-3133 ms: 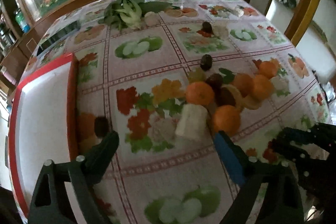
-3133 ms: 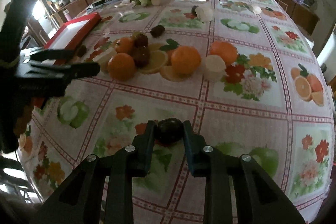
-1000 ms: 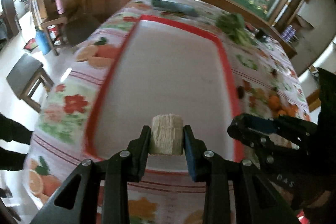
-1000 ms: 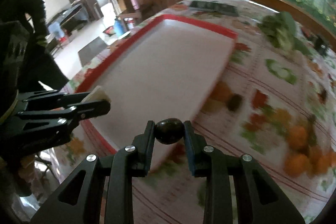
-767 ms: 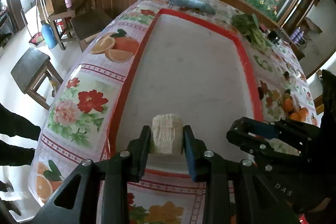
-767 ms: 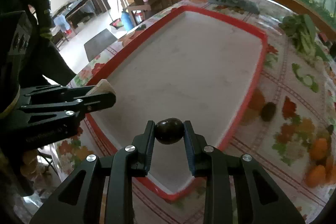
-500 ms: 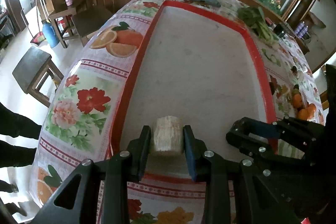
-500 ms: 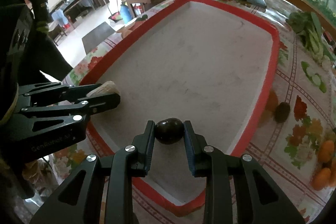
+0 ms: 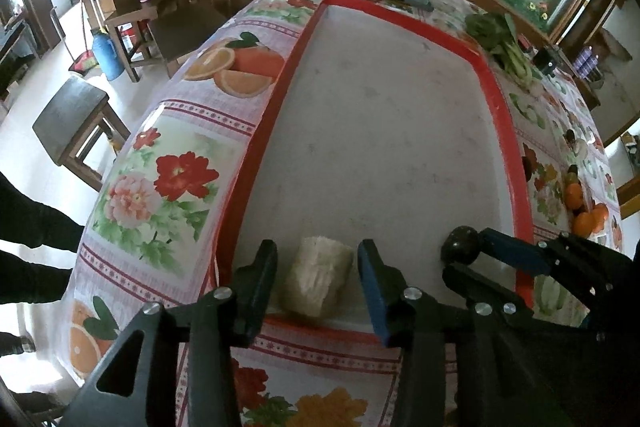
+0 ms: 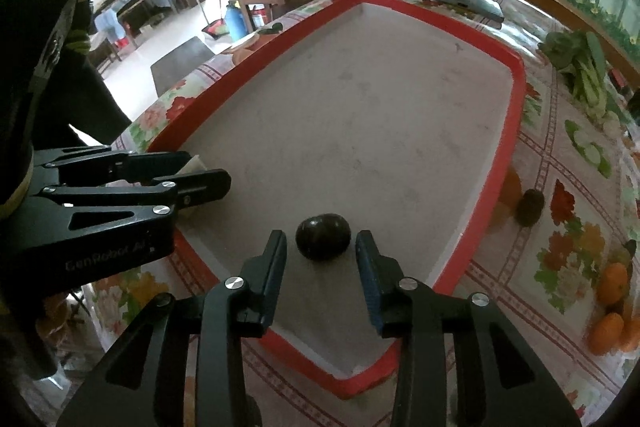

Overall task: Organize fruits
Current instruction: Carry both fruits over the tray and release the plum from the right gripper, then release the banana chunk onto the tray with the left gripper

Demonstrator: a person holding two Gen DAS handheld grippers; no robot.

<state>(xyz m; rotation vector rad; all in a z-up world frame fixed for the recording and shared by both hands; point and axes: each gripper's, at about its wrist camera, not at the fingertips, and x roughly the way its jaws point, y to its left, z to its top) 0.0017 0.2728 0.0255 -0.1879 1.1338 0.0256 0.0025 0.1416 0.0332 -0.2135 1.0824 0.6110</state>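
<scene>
Left wrist view: both fruits lie loose on the red-rimmed tray (image 9: 496,99)
Left gripper (image 9: 316,273) has its fingers spread, the pale fruit chunk (image 9: 318,281) lying between them on the tray's near end, touching neither; further right, right gripper (image 10: 321,255) is likewise spread around the dark round fruit (image 10: 323,235), which rests on the tray floor between the fingertips; beyond the right finger, oranges (image 10: 612,303) sit on the tablecloth (image 10: 560,267)

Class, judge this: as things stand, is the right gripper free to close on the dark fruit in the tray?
Probably yes: the right gripper is open with the dark fruit lying on the tray floor between its fingers, and nothing blocks them.
</scene>
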